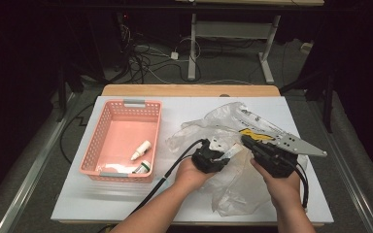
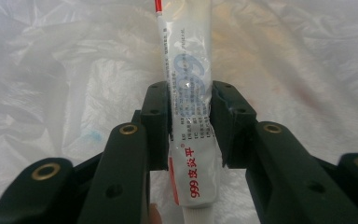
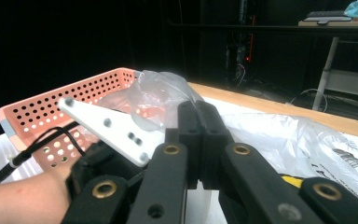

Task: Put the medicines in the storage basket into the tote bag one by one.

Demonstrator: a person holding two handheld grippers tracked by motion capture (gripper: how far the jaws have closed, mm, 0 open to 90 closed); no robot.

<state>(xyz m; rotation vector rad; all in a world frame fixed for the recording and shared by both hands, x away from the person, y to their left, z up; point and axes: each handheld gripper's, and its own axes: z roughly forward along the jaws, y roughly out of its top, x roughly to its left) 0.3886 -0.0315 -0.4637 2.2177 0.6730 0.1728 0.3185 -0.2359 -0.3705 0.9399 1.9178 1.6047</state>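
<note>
A white ointment tube (image 2: 189,70) with red "999" print stands between the jaws of my left gripper (image 2: 189,100), which is shut on its middle. From above, that left gripper (image 1: 226,154) and the tube (image 1: 233,149) hover over a crumpled clear plastic bag (image 1: 223,119) on the white table. My right gripper (image 1: 246,141) sits just to the right, jaws pressed together. In the right gripper view the bag's film (image 3: 161,91) bunches up at the tips of the right gripper (image 3: 198,109), which pinch it.
A pink perforated basket (image 1: 126,104) stands at the table's left, holding a white dropper bottle (image 1: 141,149) and a small green-labelled bottle (image 1: 144,167). The basket (image 3: 42,109) also lies beyond the left hand. A cable trails off the front edge.
</note>
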